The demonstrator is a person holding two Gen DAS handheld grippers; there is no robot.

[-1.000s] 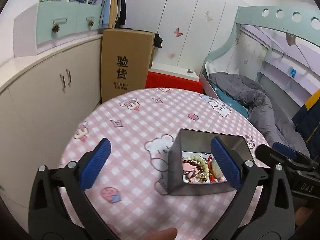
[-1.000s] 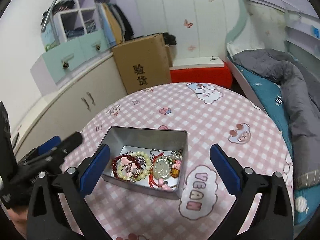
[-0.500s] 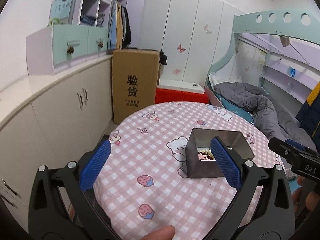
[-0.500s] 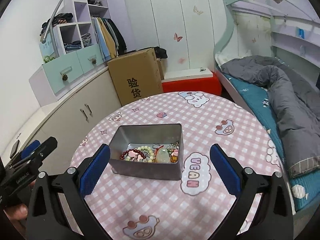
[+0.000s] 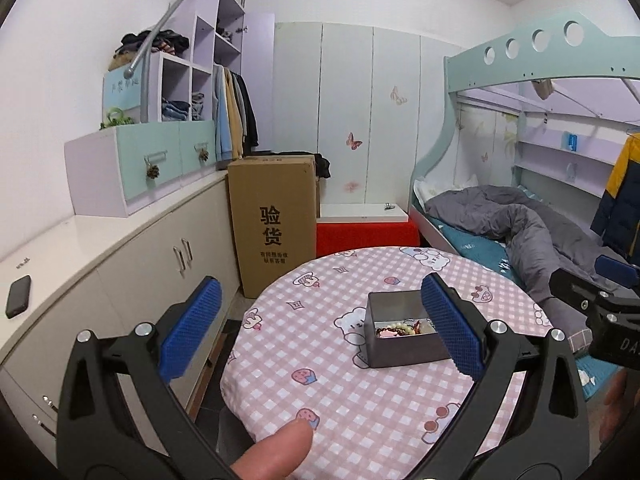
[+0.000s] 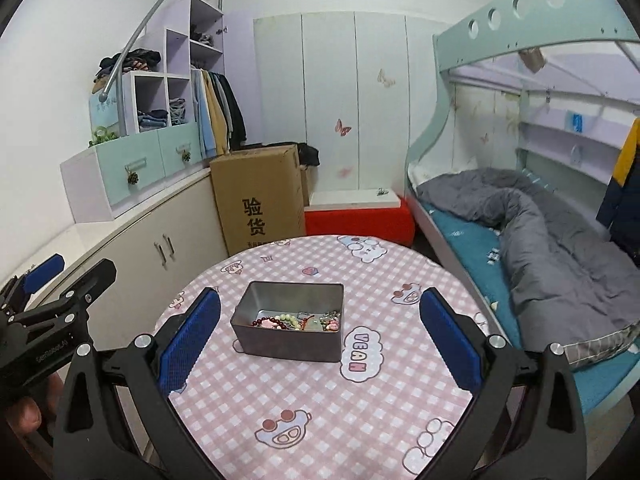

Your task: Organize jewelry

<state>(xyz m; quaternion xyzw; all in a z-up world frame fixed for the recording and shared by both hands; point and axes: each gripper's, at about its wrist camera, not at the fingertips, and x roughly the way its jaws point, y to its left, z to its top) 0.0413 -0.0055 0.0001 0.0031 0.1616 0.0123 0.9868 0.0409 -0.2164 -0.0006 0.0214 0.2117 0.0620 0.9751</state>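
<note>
A grey metal tin stands on the round table with the pink checked cloth. Inside it lies a heap of jewelry: red and pale green bead bracelets, a chain, small charms. My right gripper is open, held back from and above the tin, nothing between its blue pads. My left gripper is open too, off the table's left side, with the tin behind its right pad. Each gripper shows at the edge of the other's view.
A tall cardboard box and a red box stand behind the table. Low cabinets with a black phone run along the left. A bunk bed with a grey quilt is to the right. A fingertip shows at bottom.
Both grippers have pulled back and risen from the tin, which now looks smaller and farther away. Both stay open; the tin and jewelry have not moved.
</note>
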